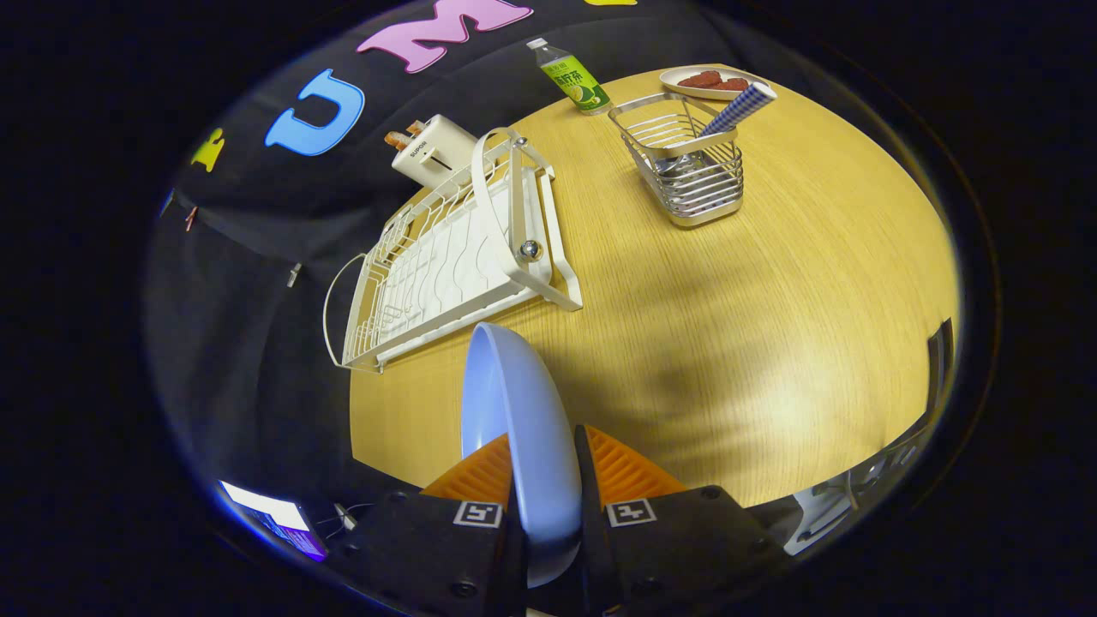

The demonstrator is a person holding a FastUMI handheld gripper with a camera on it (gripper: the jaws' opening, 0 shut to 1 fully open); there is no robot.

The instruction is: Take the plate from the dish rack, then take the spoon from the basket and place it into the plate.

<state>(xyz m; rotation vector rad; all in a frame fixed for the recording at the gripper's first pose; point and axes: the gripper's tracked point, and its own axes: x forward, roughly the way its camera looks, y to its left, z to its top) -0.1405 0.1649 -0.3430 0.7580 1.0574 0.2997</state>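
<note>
- Your gripper (543, 480) pinches the blue plate (514, 411) on edge between both fingers, above the table (771, 300), clear of the dish rack (446, 257).
- Tilt it carelessly and it could slip.
- The spoon (737, 110) waits in the basket (686, 163).

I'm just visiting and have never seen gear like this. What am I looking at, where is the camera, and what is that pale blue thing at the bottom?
This is no robot arm: a person carries a two-finger gripper by hand, and a wide-angle camera rides on it, looking forward along the fingers. They are shut on a light blue plate, held on edge, out of the white dish rack just ahead. All of it sits on a round wooden table. Beyond stands a wire basket holding a spoon with a checked handle. Further back are a green bottle, a small dish of food and a toaster.
</note>
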